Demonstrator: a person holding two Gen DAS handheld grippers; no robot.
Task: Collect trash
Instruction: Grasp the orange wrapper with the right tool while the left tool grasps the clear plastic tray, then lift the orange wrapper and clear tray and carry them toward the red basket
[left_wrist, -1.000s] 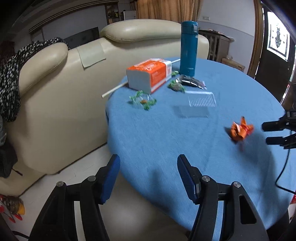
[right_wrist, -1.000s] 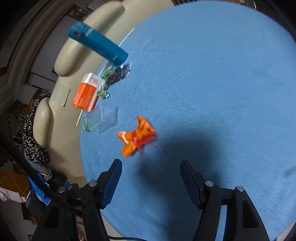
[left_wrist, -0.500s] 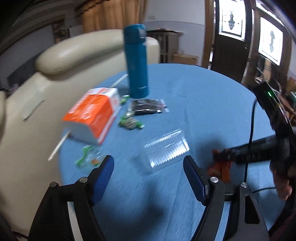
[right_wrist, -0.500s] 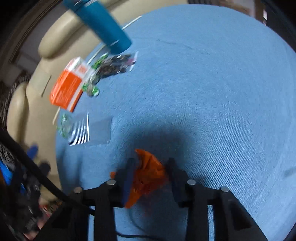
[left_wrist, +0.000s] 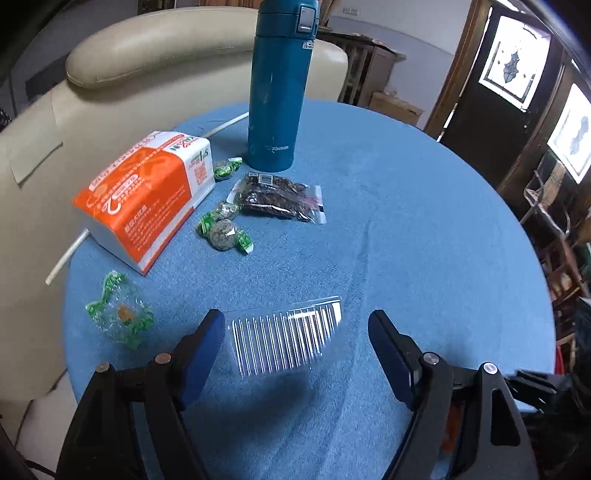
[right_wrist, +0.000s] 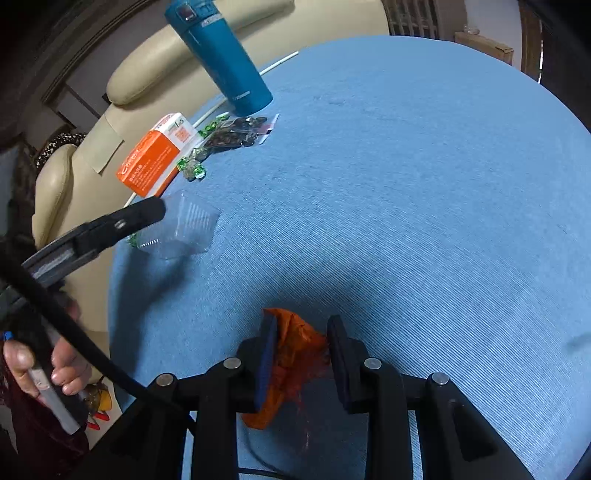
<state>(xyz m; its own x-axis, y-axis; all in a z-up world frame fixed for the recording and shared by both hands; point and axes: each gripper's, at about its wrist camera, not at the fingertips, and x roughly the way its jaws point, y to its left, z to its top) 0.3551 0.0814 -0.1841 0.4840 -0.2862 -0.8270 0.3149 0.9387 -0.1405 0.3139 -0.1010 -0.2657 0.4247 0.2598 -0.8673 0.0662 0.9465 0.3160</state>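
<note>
My right gripper (right_wrist: 301, 332) is shut on a crumpled orange wrapper (right_wrist: 295, 343) and holds it just above the blue tablecloth. My left gripper (left_wrist: 295, 332) is open, its jaws on either side of a clear ribbed plastic tray (left_wrist: 286, 339) lying on the cloth. The tray also shows in the right wrist view (right_wrist: 184, 230), with one left finger (right_wrist: 140, 214) over it. An empty green candy wrapper (left_wrist: 120, 314) lies left of the tray.
The round table has a blue cloth (left_wrist: 406, 221). On it stand a teal flask (left_wrist: 280, 85), an orange-white box (left_wrist: 147, 195), green wrapped candies (left_wrist: 221, 229) and a bag of dark snacks (left_wrist: 280, 197). A cream sofa (left_wrist: 110, 85) is behind.
My right gripper closed on the orange wrapper and lifted it slightly. My left gripper swung in over the table and came down around the clear tray.
</note>
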